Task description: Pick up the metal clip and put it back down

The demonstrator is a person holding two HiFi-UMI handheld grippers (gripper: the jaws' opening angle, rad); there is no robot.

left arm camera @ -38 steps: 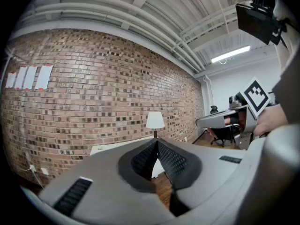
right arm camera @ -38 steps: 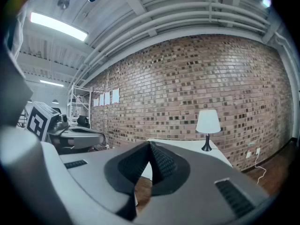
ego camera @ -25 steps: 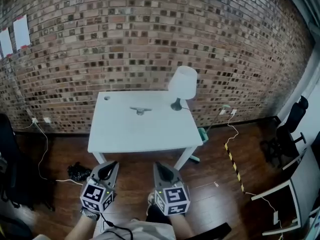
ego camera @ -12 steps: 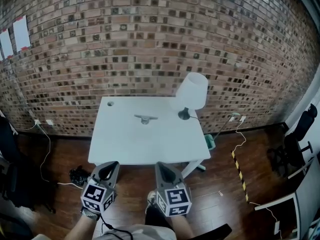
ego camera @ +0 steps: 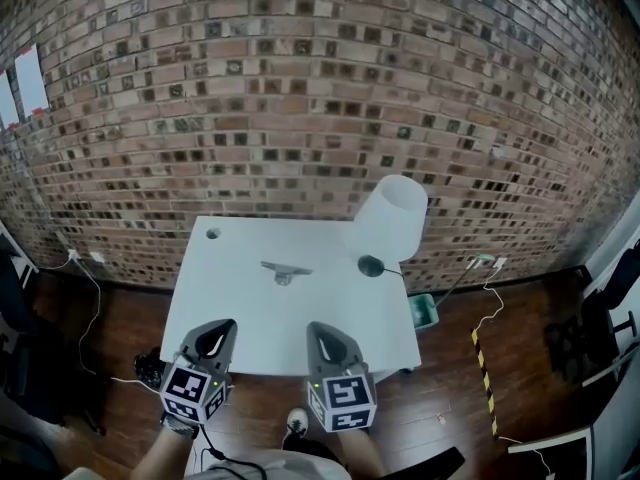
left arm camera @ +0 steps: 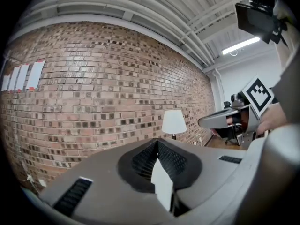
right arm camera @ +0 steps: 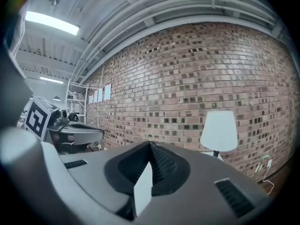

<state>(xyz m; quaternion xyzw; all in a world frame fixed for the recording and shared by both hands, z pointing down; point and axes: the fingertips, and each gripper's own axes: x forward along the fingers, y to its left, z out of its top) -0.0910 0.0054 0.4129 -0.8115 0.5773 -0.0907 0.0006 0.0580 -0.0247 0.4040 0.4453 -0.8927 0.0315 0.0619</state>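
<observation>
You had the left gripper (ego camera: 214, 330) and right gripper (ego camera: 326, 330) both clamped shut on nothing, just short of the table (ego camera: 200, 308), so I'd say opening one first and pinching across the narrow width was the move. The metal clip (ego camera: 285, 270) lay mid-table toward the back, long axis running left-right along the brick wall (ego camera: 300, 118). Which end led was too small to tell.

The metal clip (ego camera: 285, 270) is small and grey, with a thin flat bar across the top and a rounder lump under its middle. It lies flat on the white table (ego camera: 250, 313), in the far half of the top, between the small round hole (ego camera: 212, 234) and the lamp base (ego camera: 371, 265), apart from both.
</observation>
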